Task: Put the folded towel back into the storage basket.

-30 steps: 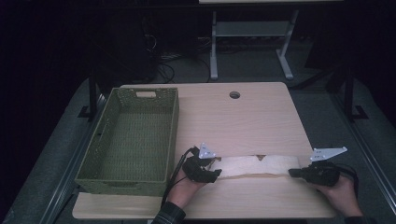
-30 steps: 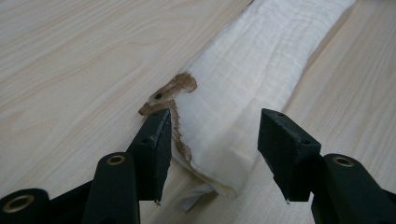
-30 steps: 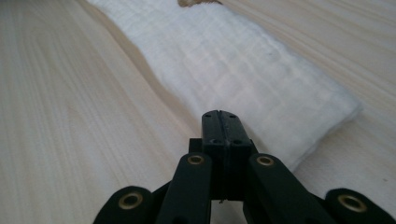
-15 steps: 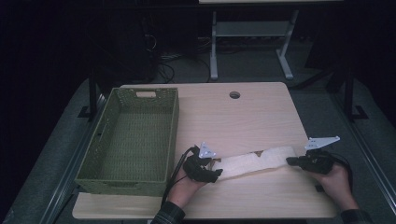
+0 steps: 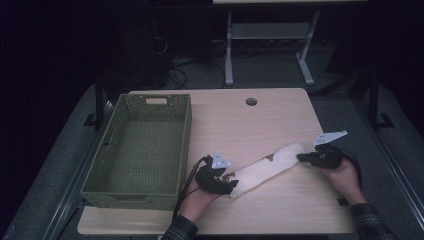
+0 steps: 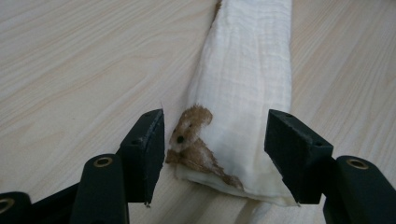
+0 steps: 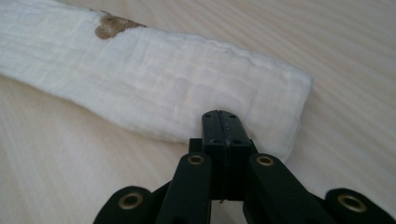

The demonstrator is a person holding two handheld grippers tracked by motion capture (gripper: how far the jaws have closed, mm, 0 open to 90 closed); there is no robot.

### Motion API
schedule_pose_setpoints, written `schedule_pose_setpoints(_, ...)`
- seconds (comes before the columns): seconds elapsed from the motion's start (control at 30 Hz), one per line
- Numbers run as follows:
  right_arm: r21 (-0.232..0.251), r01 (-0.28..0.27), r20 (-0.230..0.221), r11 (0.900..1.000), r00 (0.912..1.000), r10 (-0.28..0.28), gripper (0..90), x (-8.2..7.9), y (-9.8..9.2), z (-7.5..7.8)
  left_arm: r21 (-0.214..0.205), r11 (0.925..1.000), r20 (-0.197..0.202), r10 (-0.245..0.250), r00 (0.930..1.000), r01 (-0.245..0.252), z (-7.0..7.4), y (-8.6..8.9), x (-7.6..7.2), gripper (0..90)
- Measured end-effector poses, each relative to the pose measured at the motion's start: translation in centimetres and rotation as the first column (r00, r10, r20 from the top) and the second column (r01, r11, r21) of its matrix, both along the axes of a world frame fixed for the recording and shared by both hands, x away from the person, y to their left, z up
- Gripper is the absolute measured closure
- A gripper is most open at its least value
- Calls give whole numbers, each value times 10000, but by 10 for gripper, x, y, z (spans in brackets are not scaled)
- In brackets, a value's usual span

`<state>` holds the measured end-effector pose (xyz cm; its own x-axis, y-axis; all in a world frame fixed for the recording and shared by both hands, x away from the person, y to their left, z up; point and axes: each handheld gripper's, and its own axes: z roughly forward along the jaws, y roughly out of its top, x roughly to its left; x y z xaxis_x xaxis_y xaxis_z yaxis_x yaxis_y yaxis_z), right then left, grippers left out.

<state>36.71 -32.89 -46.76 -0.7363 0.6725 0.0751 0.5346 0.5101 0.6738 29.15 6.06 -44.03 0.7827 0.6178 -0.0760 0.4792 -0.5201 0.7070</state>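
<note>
A long folded white cloth (image 5: pixel 265 167) with brown patches lies slantwise on the wooden table (image 5: pixel 240 130). My left gripper (image 5: pixel 231 187) is at its near left end. In the left gripper view the jaws straddle that end of the cloth (image 6: pixel 243 93), open and clear of it. They have just been opening. A brown patch (image 6: pixel 191 128) lies between them. My right gripper (image 5: pixel 300 157) is at the far right end. In the right gripper view its jaws (image 7: pixel 222 116) are pressed together over the edge of the cloth (image 7: pixel 163 84).
A green woven basket (image 5: pixel 135 192) with nothing in it stands at the left of the table. A round cable hole (image 5: pixel 251 101) sits near the far edge. Beyond the table stands a metal frame (image 5: pixel 265 35) on a dark floor.
My right hand has moved away from the person, and the cloth's right end has swung with it, so the cloth now lies slantwise. The left hand has stayed in place.
</note>
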Motion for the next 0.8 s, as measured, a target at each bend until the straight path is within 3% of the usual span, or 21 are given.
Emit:
schedule_pose_setpoints(0.27,103,-38,211,9999,9998,36,898,29,22,-2,-88,9999,-28,55,10000,-56,0,1,1,375)
schedule_pose_setpoints(0.4,381,-84,227,9992,9997,75,898,42,27,-5,-129,9999,5,65,10000,-65,2,3,1,375)
schedule_pose_setpoints(0.8,679,-444,91,9967,9990,439,898,71,58,-6,-202,9997,-33,120,9999,-121,0,3,2,376)
